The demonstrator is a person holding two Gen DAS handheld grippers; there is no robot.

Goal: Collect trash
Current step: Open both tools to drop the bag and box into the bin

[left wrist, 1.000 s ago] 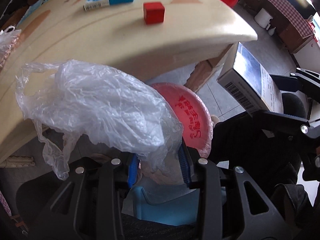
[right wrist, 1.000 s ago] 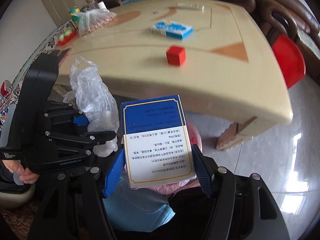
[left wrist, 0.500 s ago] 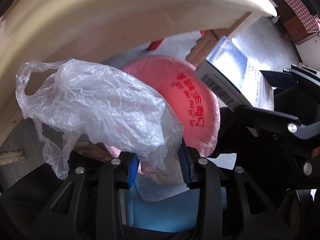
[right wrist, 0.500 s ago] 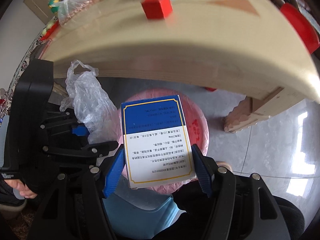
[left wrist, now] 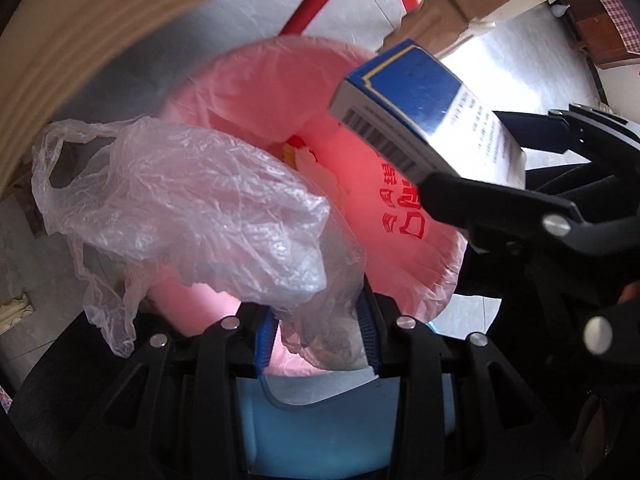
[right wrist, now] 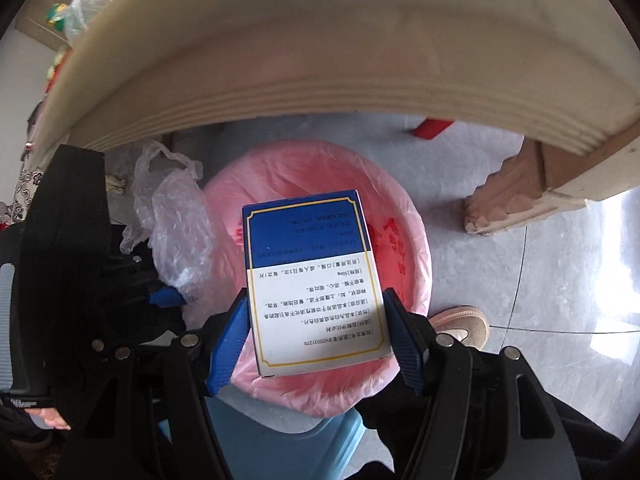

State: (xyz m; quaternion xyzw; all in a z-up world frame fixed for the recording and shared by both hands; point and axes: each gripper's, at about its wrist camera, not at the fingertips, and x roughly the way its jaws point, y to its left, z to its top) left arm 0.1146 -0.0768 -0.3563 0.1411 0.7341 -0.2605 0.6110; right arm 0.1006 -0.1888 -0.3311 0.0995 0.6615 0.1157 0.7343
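**Both grippers loaded, poised over the bin — release step pending**

Left gripper (left wrist: 318, 330): blue pads pinched together on the lower folds of a crumpled clear plastic bag (left wrist: 188, 208); the bulk of the bag billows up and to the left of the jaws, loose handle loop hanging free. Right gripper (right wrist: 316, 336): pads clamped on the two long sides of a blue-and-white carton (right wrist: 310, 276), printed face toward the camera, blue end pointing away.

Location of targets: both items hang over the mouth of the bin lined with a pink bag (right wrist: 416, 264). Carton sits roughly over the bin's centre in the right wrist view. In the left wrist view the plastic bag overlaps the near-left rim; part of it looks to be outside the opening. Table edge (right wrist: 320, 92) overhangs above the bin.

Step in hand (judgement): transport done, drop-off not yet made.

Next move calls for:
- opening the right jaws; the rigid carton should fall straight.
- shifting the left gripper inward before opening it. Thin film may cling to the pads or drift sideways.

Risk: bag snagging on the rim.
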